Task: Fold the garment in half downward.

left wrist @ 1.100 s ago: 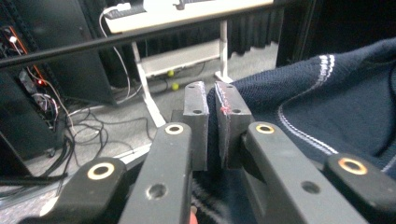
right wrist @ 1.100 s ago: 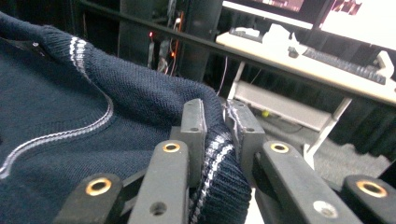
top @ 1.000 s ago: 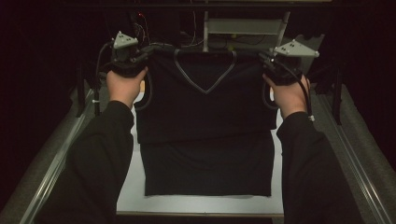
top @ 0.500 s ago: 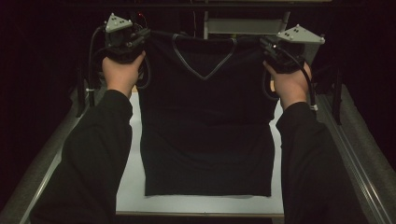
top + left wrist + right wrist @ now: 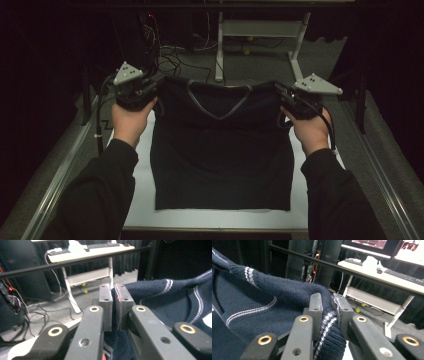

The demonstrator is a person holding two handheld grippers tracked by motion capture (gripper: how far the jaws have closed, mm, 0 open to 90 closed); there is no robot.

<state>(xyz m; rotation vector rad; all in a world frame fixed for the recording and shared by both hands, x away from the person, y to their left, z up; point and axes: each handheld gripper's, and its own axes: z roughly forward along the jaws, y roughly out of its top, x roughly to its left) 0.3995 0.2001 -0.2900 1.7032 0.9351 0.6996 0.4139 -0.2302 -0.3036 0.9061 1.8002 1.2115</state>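
Left gripper (image 5: 113, 293) clamps the navy sweater (image 5: 220, 150) at one shoulder. Right gripper (image 5: 329, 303) grips the other, apparently at the striped cuff. Hem rests on the white table (image 5: 210, 220).

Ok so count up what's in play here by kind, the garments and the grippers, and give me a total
Navy V-neck sweater: 1, held up by both shoulders over the white table
Grippers: 2, left gripper and right gripper, each clamped on the knit
Total: 3
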